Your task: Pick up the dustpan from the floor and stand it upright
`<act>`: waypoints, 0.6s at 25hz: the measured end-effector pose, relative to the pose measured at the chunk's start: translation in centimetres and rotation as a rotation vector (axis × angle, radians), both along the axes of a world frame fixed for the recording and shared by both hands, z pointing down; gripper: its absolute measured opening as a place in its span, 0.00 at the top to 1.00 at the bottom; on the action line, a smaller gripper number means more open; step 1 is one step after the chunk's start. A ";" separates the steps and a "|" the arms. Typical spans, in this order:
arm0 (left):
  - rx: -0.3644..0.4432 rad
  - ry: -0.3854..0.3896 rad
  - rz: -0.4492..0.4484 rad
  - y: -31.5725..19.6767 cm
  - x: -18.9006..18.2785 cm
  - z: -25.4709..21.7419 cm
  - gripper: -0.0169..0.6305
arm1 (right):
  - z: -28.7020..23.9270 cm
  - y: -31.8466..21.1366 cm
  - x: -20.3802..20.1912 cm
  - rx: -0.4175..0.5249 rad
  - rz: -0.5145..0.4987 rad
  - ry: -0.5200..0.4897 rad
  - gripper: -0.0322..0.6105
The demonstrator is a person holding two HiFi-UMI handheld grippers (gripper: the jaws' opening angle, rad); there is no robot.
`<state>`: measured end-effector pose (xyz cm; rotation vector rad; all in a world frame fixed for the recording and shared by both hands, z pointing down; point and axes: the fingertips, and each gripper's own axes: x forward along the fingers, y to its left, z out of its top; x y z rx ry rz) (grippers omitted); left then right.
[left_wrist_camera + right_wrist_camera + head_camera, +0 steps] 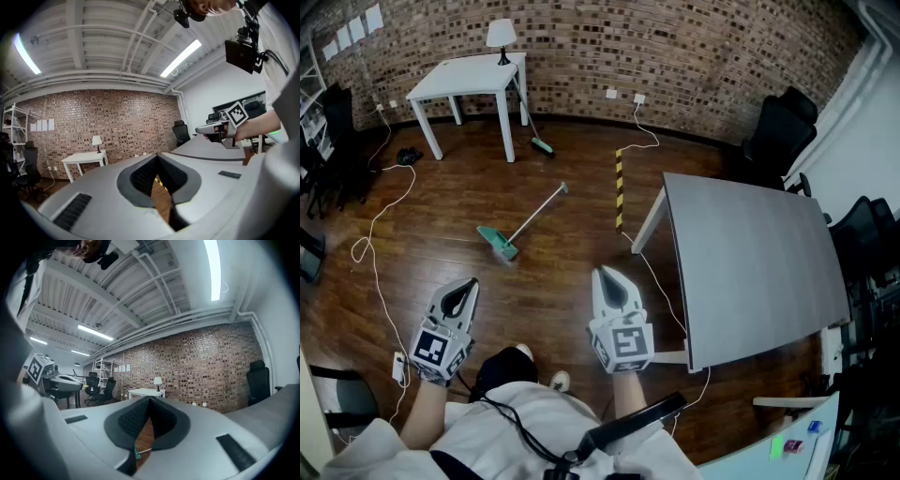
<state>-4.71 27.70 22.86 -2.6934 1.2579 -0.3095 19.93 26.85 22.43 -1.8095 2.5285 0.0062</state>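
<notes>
Dustpan (498, 242) flat on the wooden floor (562, 281), ahead of both tongs and apart from each; teal pan end just ahead of the left tongs (467, 284) and slightly to their inner side, long handle (536, 216) slanting away toward the line of the right tongs (607, 275). Left tongs clenched on nothing and judged the nearer; right tongs likewise clenched and empty, farther off, with the pan end glimpsed low through the slit between their jaws. Likely need: a forward and downward reach, jaws released first, then closed across the handle, not along it.
</notes>
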 end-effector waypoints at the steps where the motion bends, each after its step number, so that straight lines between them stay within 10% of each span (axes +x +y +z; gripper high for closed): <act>1: -0.007 0.002 0.001 -0.2 0.2 0.3 0.99 | 0.3 -0.2 0.3 -0.007 0.002 0.000 0.98; 15: -0.002 0.039 -0.085 -21.5 -0.9 2.6 0.99 | 2.7 -18.3 4.9 -0.052 0.082 -0.003 0.98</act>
